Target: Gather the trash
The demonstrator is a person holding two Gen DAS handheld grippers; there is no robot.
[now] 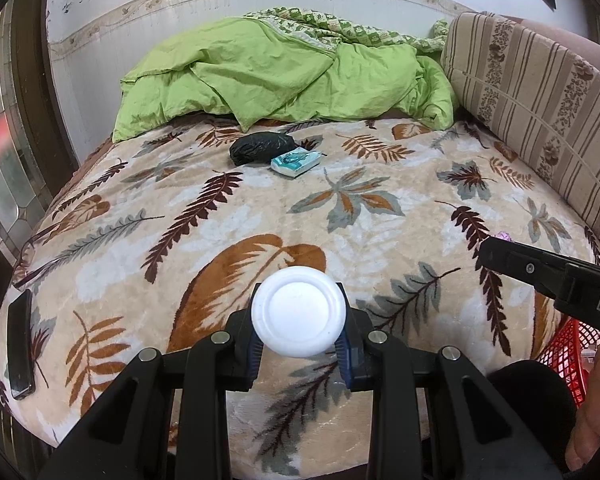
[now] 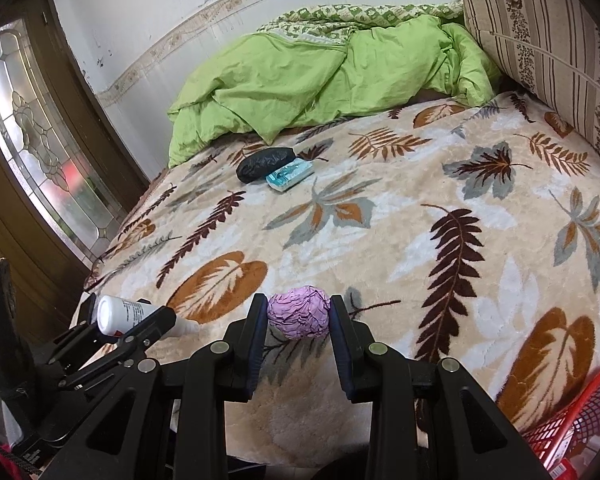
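Now the left claw (image 1: 299, 344) pinches a white plastic bottle (image 1: 298, 311) and the right claw (image 2: 298, 320) pinches a crumpled purple paper ball (image 2: 299, 311) above the bed (image 2: 380, 216), and either may slip before reaching the red mesh basket (image 2: 576, 412).

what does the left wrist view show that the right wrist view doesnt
Only the left wrist view: a dark phone at the bed's left edge and the white bottle's round base. Only the right wrist view: the crumpled purple paper ball fully seen in the right tool. Both: black bag, teal packet, red basket.
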